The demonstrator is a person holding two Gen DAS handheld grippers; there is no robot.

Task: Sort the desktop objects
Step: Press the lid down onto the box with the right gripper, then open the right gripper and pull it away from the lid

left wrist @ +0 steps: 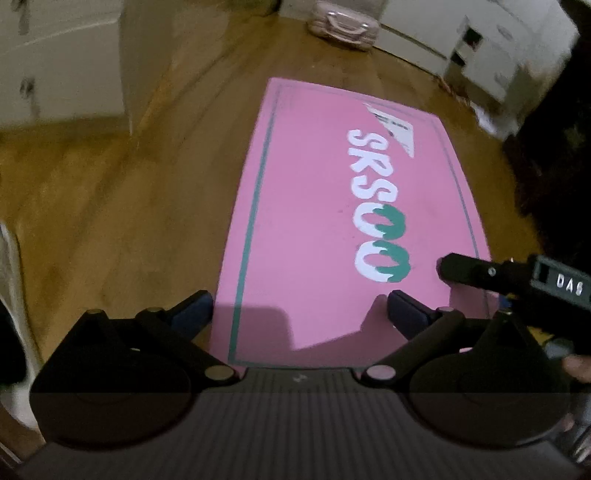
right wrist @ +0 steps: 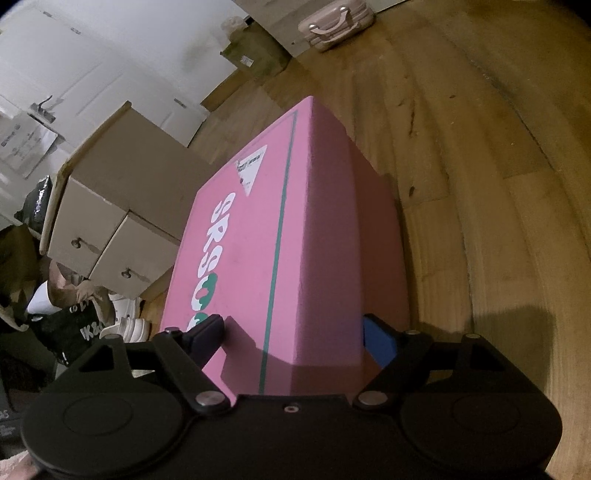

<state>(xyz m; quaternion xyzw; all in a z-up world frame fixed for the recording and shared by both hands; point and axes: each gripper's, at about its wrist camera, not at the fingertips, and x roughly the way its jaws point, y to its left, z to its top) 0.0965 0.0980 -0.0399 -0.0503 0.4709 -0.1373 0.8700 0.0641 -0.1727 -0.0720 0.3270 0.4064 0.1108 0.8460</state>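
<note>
A large pink box (left wrist: pixel 314 206) with white and green lettering and a green border line stands on the wooden floor. My left gripper (left wrist: pixel 299 310) is open above the box's near end, its blue pads spread wide over the top. My right gripper (right wrist: pixel 295 332) straddles the near right top edge of the pink box (right wrist: pixel 258 240): one finger lies on the top face, the other blue pad (right wrist: pixel 378 343) is against the side. It looks open, not pressed tight. The right gripper's finger (left wrist: pixel 465 271) also shows in the left wrist view, resting on the box's right edge.
A small pink suitcase (left wrist: pixel 343 24) lies on the floor beyond the box, also seen in the right wrist view (right wrist: pixel 334 22). White drawer units (right wrist: pixel 107 236) and cardboard boxes stand left of the box. Shoes and dark bags (right wrist: pixel 74 328) lie at the left.
</note>
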